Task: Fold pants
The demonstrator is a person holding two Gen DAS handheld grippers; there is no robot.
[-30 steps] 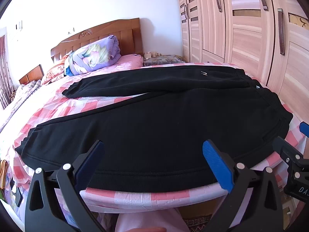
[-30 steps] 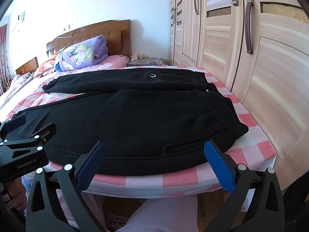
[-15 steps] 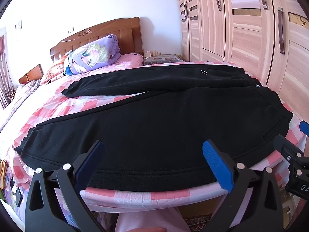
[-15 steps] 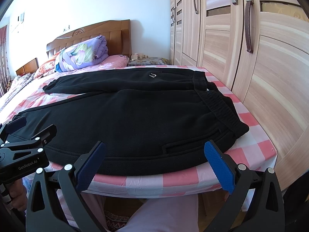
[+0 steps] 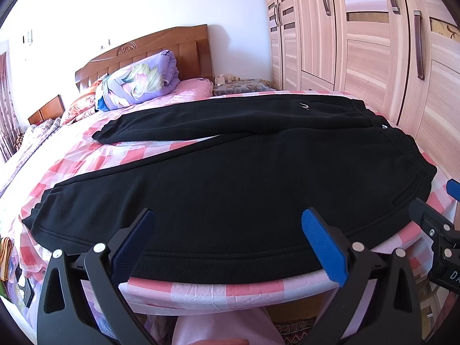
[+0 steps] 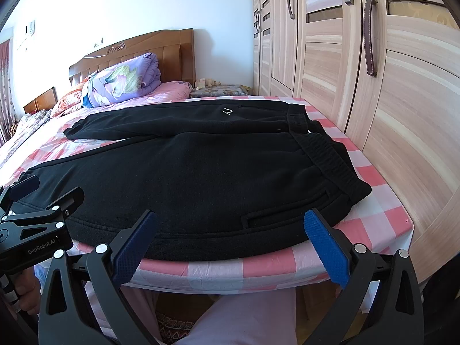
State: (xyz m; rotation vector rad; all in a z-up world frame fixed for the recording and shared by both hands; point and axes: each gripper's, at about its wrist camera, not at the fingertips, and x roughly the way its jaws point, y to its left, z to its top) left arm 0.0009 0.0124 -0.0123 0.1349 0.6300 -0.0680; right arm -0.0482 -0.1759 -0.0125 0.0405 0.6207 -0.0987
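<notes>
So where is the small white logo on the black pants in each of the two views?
Left wrist view: the white logo is upper right of centre, on the far leg of the pants, near the waistband.
Right wrist view: the logo is upper centre, on the same far leg.
Shared landmark: the purple folded quilt against the wooden headboard, up and to the left of the logo in both.

Black pants (image 5: 230,178) lie flat on the bed (legs spread apart).
</notes>
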